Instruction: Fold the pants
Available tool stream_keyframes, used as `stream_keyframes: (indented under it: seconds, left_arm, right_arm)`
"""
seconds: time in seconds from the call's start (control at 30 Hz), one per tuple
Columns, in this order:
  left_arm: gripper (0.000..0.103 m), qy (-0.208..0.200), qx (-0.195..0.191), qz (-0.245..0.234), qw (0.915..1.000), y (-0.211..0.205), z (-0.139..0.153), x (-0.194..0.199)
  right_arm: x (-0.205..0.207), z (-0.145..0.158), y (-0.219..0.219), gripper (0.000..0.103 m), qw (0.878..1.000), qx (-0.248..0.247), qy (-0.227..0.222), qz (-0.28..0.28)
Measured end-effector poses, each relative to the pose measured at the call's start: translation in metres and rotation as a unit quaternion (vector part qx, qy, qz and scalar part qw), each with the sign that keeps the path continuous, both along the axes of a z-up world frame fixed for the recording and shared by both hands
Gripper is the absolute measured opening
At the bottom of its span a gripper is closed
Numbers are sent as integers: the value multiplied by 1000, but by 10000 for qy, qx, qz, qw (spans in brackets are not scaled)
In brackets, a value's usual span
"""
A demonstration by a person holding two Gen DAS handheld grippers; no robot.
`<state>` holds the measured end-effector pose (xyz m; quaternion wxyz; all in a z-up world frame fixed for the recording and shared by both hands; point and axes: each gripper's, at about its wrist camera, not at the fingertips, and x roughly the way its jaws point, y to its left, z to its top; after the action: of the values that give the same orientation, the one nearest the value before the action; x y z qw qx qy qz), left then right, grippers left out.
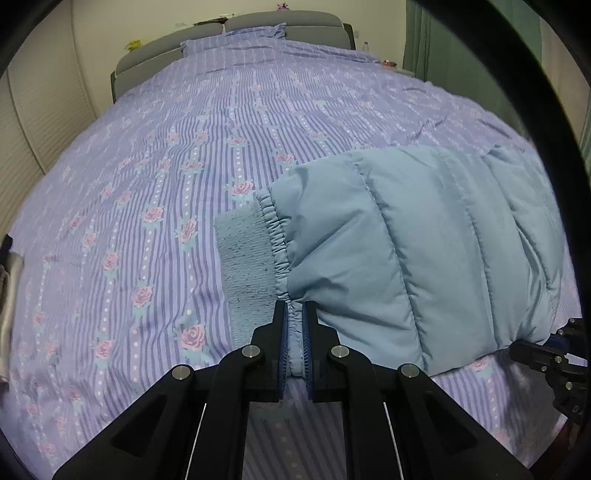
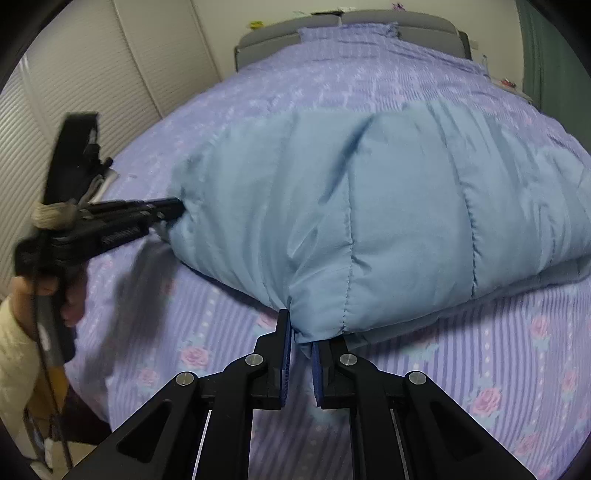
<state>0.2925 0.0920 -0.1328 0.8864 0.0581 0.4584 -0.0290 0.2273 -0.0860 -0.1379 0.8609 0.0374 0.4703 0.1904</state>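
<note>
Light blue quilted padded pants [image 1: 424, 240] lie on the bed, bulky and folded over. My left gripper [image 1: 294, 314] is shut on the gathered elastic band next to the ribbed knit cuff [image 1: 245, 266]. My right gripper [image 2: 302, 338] is shut on the near edge of the pants [image 2: 369, 206], lifting it slightly off the bed. The left gripper also shows in the right wrist view [image 2: 173, 206], clamped on the pants' left end. The right gripper shows at the right edge of the left wrist view [image 1: 554, 343].
The bed [image 1: 147, 184] has a purple striped cover with roses. A grey headboard [image 1: 280, 20] and pillow are at the far end. A white louvred wardrobe [image 2: 92, 66] stands on the left, a green curtain [image 1: 417, 33] on the right.
</note>
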Motion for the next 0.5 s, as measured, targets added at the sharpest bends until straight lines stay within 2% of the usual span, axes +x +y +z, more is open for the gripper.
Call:
stream_keyframes:
  seconds: [0.1,0.13,0.17,0.2,0.23,0.33,0.4,0.5]
  left_arm:
    - [11,-42,434,-24,9990,-12,1,-2]
    - [11,-88,534,-12,9985,-15,3,-4]
    - [14,-164,597,-7,9981,-19,7,-8]
    - [18,-271,635,11,9976,-22,13,-13]
    - [25,-395,618,16,9973,-24,20,-19]
    - [27,-699,303,-77,9971,-33,41,-37]
    - [26,-843,48,-184,9963,-41,54,-45]
    - [27,-988,-266,-399,9940,-58,70,-50]
  right_arm:
    - [-3,-1,-3,16,9998,3,-113,-149]
    - [-7,2,-3,21,9996,-78,-183,-204]
    - [-14,7,-3,35,9985,-338,-287,-321]
    - [-22,14,-4,42,9967,-509,-475,-419]
    - [-31,22,-7,44,9945,-610,-685,-496]
    - [-53,47,-27,48,9864,-737,-1221,-813]
    - [-60,65,-51,57,9802,-692,-1464,-1142]
    - [-56,88,-90,58,9725,-501,-1676,-1536]
